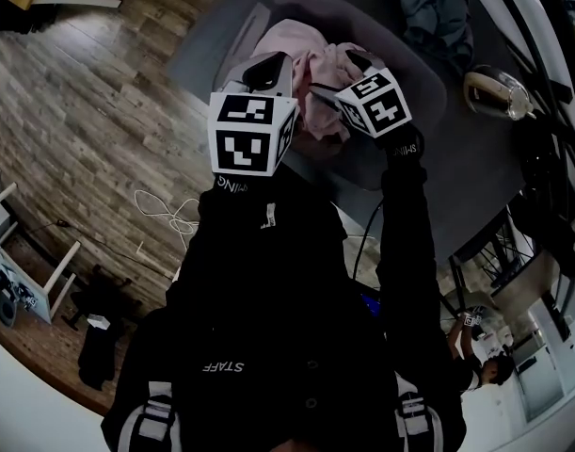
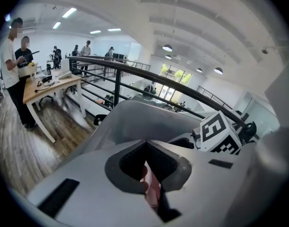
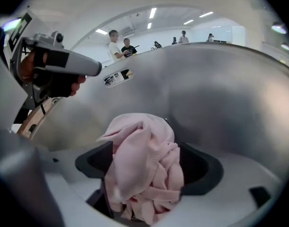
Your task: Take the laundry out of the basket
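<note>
While the left gripper (image 2: 146, 176) had its jaws drawn together on a thin fold of the pink garment (image 3: 143, 167), the right gripper (image 3: 149, 174) stood with its jaws wide apart. The bunched bulk of the same pink cloth was heaped between those jaws, and the dark pads looked clear of it on either side. Both grippers pointed steeply down into the grey basket (image 1: 414, 73), side by side, with their marker cubes near each other above the cloth. The garment lay inside the basket, piled toward its middle, and the smooth grey wall rose around and behind it in both gripper views. A hand (image 3: 26, 67) gripped the left gripper's handle.

The basket sat on a dark grey surface (image 1: 475, 177). A heap of blue clothing (image 1: 428, 8) lay just beyond the basket's rim, and a round pale object (image 1: 494, 92) stood near its side. Wood-plank floor (image 1: 80, 83) spread to the left, with a white cable (image 1: 169, 215) coiled on it. Further off, people stood by a wooden table (image 2: 49, 86), past a dark railing (image 2: 135, 70).
</note>
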